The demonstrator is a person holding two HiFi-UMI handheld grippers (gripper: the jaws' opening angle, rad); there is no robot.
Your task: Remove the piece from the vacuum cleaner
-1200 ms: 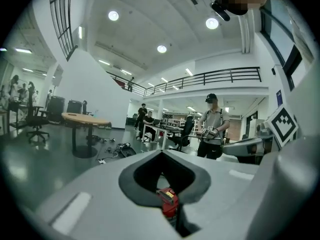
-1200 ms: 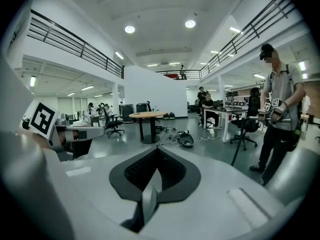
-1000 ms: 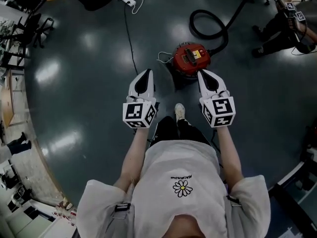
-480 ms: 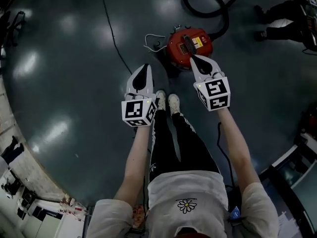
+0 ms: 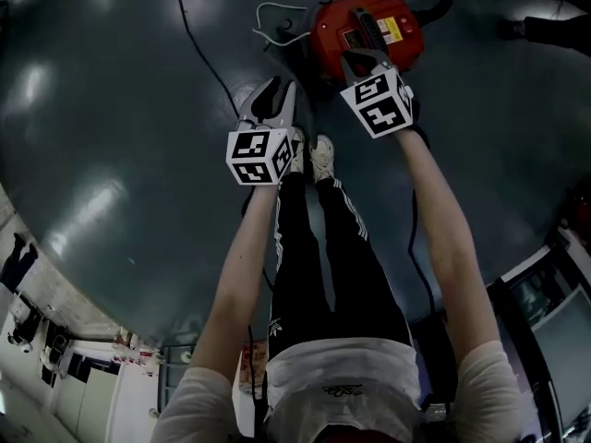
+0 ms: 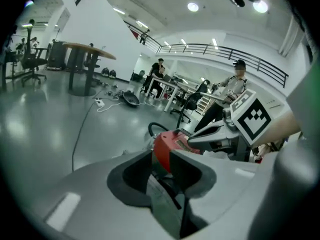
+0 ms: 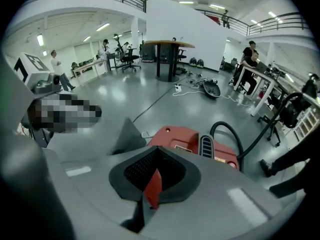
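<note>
The red vacuum cleaner [image 5: 365, 24] stands on the dark floor just ahead of my feet, with a black hose [image 5: 436, 5] leaving its far side. My right gripper [image 5: 356, 63] hovers over the vacuum's near edge with its jaws nearly together, and only a red sliver shows between them. In the right gripper view the right gripper [image 7: 154, 178] points at the vacuum's top [image 7: 182, 136] and its black vent. My left gripper [image 5: 275, 95] hangs left of the vacuum, holding nothing. The left gripper [image 6: 161, 160] has a narrow gap through which the vacuum [image 6: 167, 143] shows.
A white cable [image 5: 272, 12] lies coiled left of the vacuum and a black cord [image 5: 199, 49] runs across the floor. My white shoes [image 5: 319, 155] stand just behind the grippers. A round table [image 7: 167, 45], desks, chairs and several people are farther off.
Both grippers have moved forward to the vacuum as I stepped closer. The right one went from short of it to above its near edge.
</note>
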